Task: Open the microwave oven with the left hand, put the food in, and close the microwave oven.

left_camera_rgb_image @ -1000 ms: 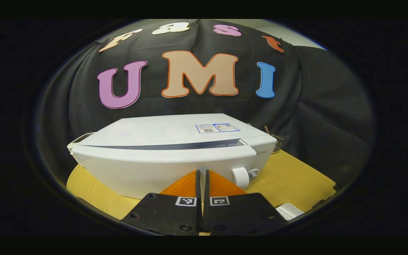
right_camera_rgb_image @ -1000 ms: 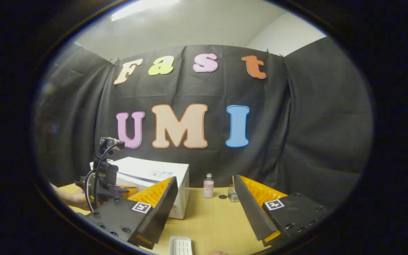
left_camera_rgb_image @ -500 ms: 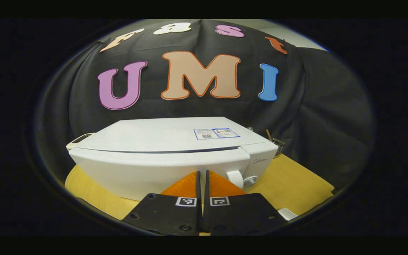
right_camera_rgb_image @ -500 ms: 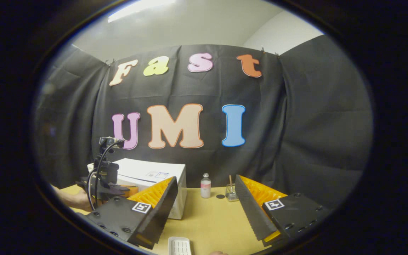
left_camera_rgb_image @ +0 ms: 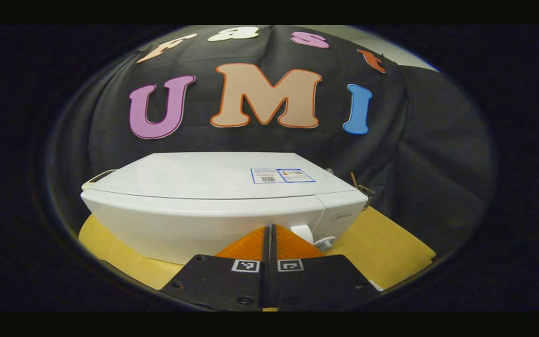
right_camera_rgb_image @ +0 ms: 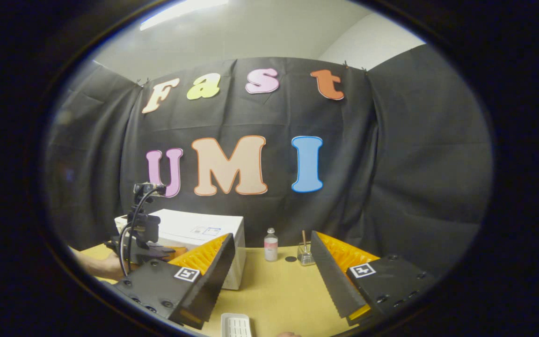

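The white microwave oven (left_camera_rgb_image: 222, 206) stands on the yellow table, its door flush with the body. My left gripper (left_camera_rgb_image: 267, 230) is shut with nothing between its fingers, and its tips rest against the door front beside the white knob (left_camera_rgb_image: 303, 231). In the right gripper view the microwave oven (right_camera_rgb_image: 204, 227) is at the left, with the left gripper (right_camera_rgb_image: 141, 243) and the hand (right_camera_rgb_image: 105, 267) holding it in front of it. My right gripper (right_camera_rgb_image: 272, 238) hangs open above the table, holding nothing.
A small clear bottle (right_camera_rgb_image: 270, 245), a dark disc (right_camera_rgb_image: 291, 259) and a glass jar with a stick (right_camera_rgb_image: 305, 255) stand at the back of the table (right_camera_rgb_image: 279, 290). A white ridged tray (right_camera_rgb_image: 236, 324) lies at the near edge.
The dark gap along the microwave door's top edge has narrowed and vanished as the door swung shut under my left gripper's push. The right gripper has barely moved.
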